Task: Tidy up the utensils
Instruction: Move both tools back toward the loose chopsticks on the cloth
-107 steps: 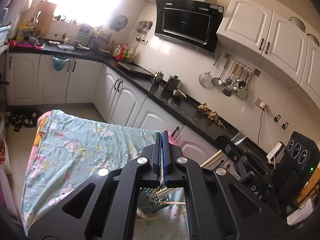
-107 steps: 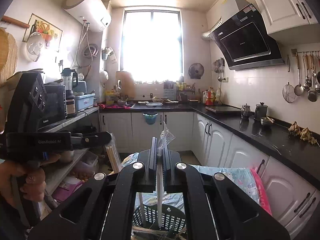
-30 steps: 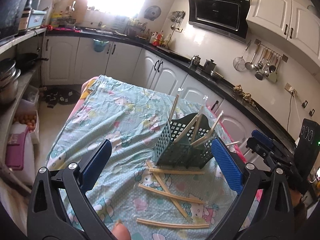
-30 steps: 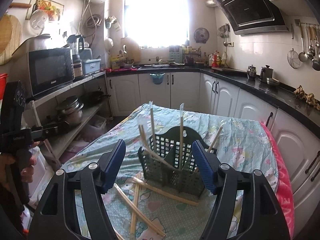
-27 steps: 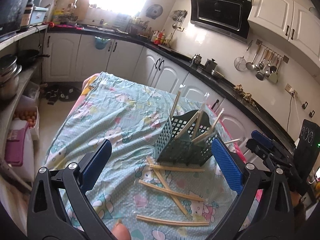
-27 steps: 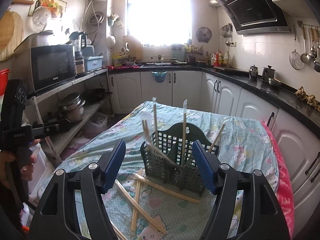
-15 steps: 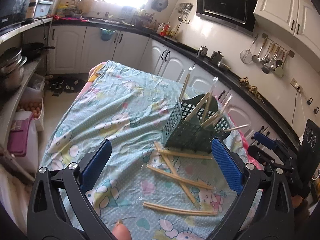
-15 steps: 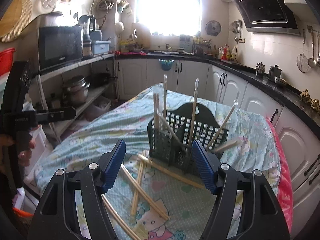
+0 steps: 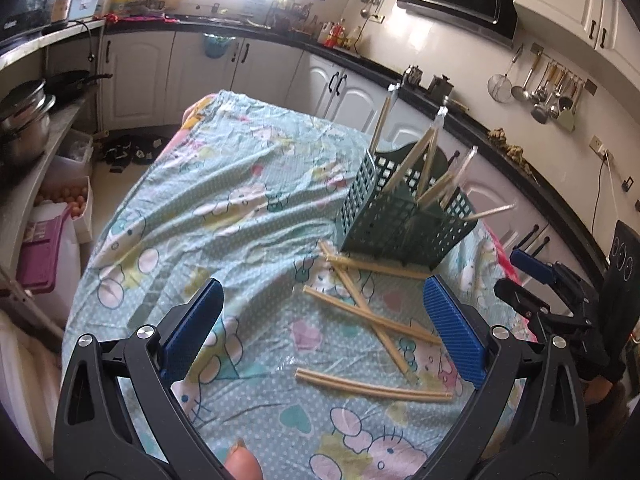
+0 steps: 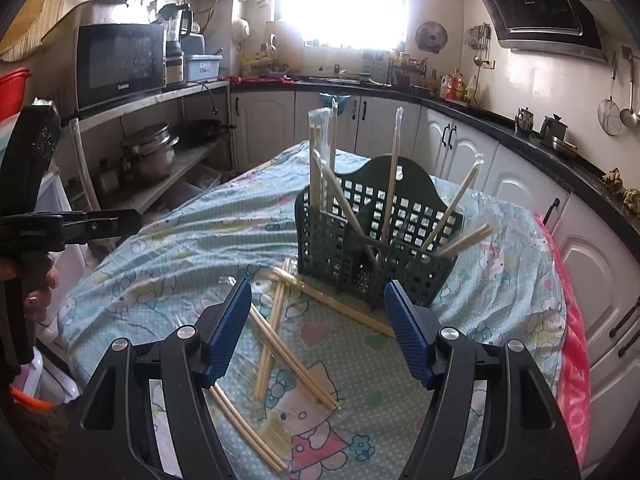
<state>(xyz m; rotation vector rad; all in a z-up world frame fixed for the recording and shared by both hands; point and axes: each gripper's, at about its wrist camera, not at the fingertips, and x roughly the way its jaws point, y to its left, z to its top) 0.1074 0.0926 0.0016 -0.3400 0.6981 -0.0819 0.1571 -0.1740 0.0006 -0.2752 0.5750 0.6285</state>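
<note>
Both tongs now spread wide, empty; 3.6 s ago each was clenched on wrapped chopstick pair above basket. Left tongs (image 9: 323, 328) and right tongs (image 10: 318, 330) pulled back, hovering over loose pairs.

Green utensil basket (image 10: 374, 236) holds several wrapped chopsticks (image 10: 394, 184) leaning upright. Judged: two more deposited, several loose chopstick pairs (image 9: 370, 318) left on counter just before basket.

Counter under cartoon-print cloth (image 9: 224, 208), wrinkled. Kitchen: white cabinets, range hood (image 10: 540, 4), microwave (image 10: 120, 62), bright window.

A home kitchen; black range hood (image 10: 540, 4) above white cabinets (image 9: 356, 92); metal ladles (image 9: 536, 88) hanging; black microwave (image 10: 120, 60).
</note>
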